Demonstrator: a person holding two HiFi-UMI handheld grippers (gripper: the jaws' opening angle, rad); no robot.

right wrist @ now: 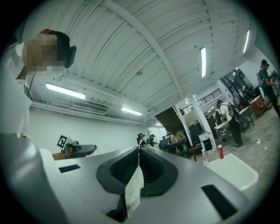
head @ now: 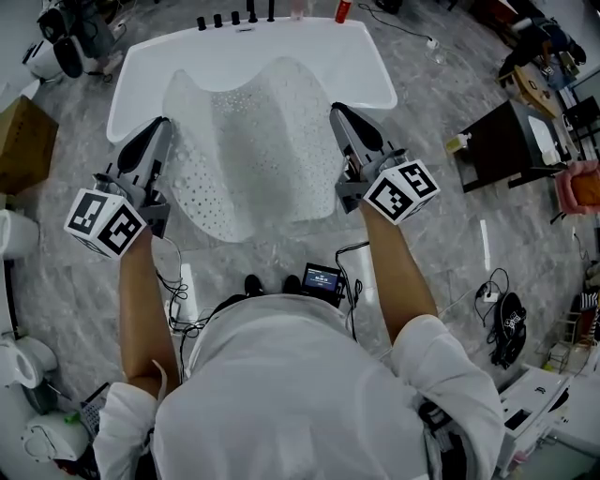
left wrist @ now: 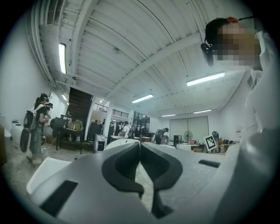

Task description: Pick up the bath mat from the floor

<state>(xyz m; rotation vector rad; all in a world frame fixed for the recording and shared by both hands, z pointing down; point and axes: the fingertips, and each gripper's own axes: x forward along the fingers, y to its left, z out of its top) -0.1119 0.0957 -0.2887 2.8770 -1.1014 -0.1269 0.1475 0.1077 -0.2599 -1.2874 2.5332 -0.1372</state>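
Note:
The bath mat (head: 248, 150) is a pale, see-through sheet full of small holes. It hangs lifted and sagging between my two grippers, above the white bathtub (head: 370, 70). My left gripper (head: 161, 127) is shut on the mat's left edge, and my right gripper (head: 339, 114) is shut on its right edge. In the left gripper view the jaws (left wrist: 140, 146) meet with a pale sliver of mat (left wrist: 146, 189) pinched low between them. In the right gripper view a strip of mat (right wrist: 133, 192) hangs from the shut jaws (right wrist: 139, 151).
A dark table (head: 506, 141) stands to the right, a cardboard box (head: 23, 141) to the left with white fixtures (head: 14, 234) below it. A red bottle (head: 343, 9) sits at the tub's far rim. Cables and a black bag (head: 508, 328) lie on the grey floor.

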